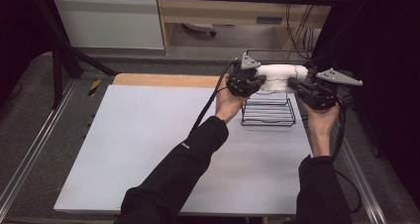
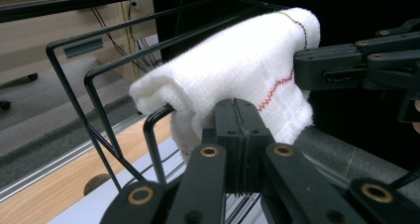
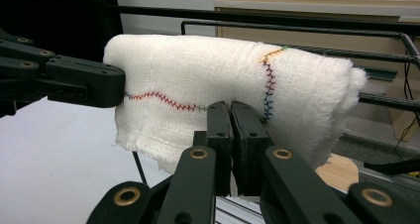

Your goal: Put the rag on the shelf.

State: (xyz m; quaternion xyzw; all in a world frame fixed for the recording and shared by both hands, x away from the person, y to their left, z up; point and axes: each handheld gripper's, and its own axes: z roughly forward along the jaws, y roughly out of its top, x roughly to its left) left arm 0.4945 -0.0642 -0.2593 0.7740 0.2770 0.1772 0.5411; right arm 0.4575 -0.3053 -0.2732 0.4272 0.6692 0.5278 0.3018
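The person is hanging a folded white cloth (image 1: 280, 77) over the top rails of a black wire rack (image 1: 268, 114), which is standing near the far right corner of the desk (image 1: 148, 144). The cloth is draping across the bars with its stitched hem hanging down on the near side, probably so that it can air there. The left gripper (image 2: 236, 116) is sitting at one end of the cloth with its jaws pressed together, seemingly on a fold of the fabric, though the fold itself is hard to make out. The right gripper (image 3: 231, 116), at the other end, is likewise squeezed shut against the hanging edge, as if to tug the cloth straight along the rails.
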